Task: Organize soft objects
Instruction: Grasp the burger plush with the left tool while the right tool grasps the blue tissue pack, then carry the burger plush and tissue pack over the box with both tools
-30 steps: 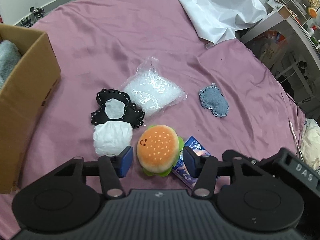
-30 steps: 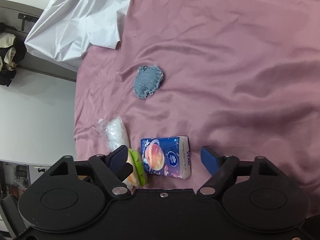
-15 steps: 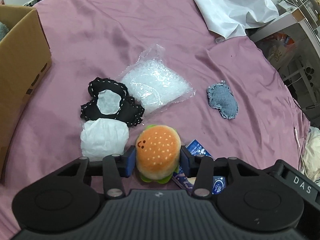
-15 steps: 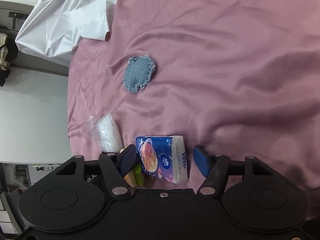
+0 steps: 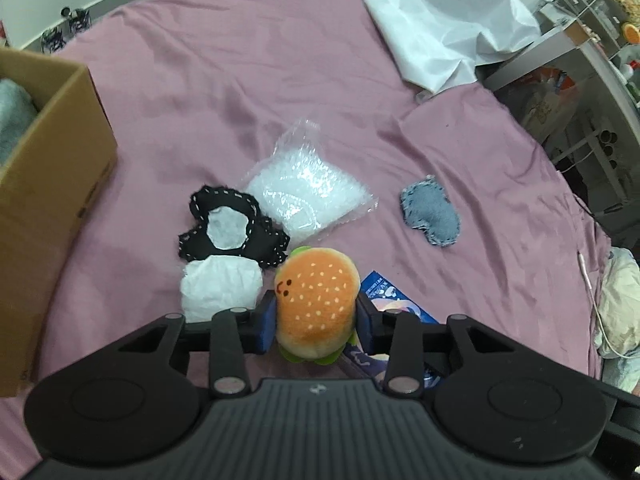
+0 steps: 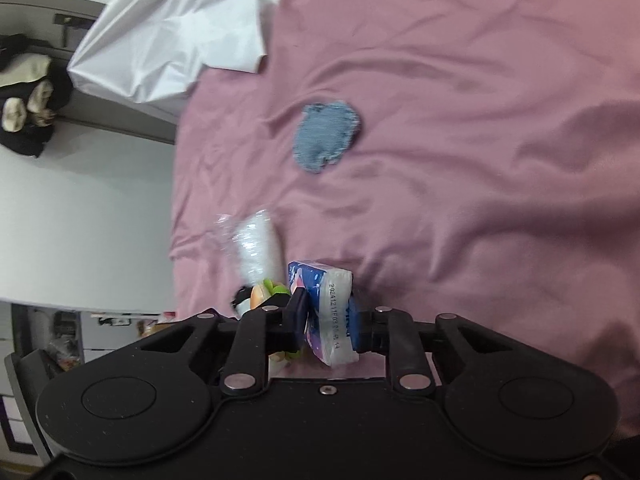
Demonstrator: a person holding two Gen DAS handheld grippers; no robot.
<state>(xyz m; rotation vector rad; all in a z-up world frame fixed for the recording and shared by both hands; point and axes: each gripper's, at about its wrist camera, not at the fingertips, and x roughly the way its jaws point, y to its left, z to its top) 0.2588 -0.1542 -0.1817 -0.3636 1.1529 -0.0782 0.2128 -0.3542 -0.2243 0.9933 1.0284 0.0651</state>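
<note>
Both grips just closed: left gripper [image 5: 316,320] now clenches the burger plush [image 5: 316,304], right gripper [image 6: 329,318] the tissue pack [image 6: 326,312] — both at the pink sheet [image 5: 280,92], ready for the cardboard box [image 5: 48,184].

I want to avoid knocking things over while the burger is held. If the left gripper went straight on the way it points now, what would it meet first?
The left gripper, shut on the burger plush, points toward the black felt piece and the clear plastic bag. The bag's near edge looks first, though depth is unclear.
</note>
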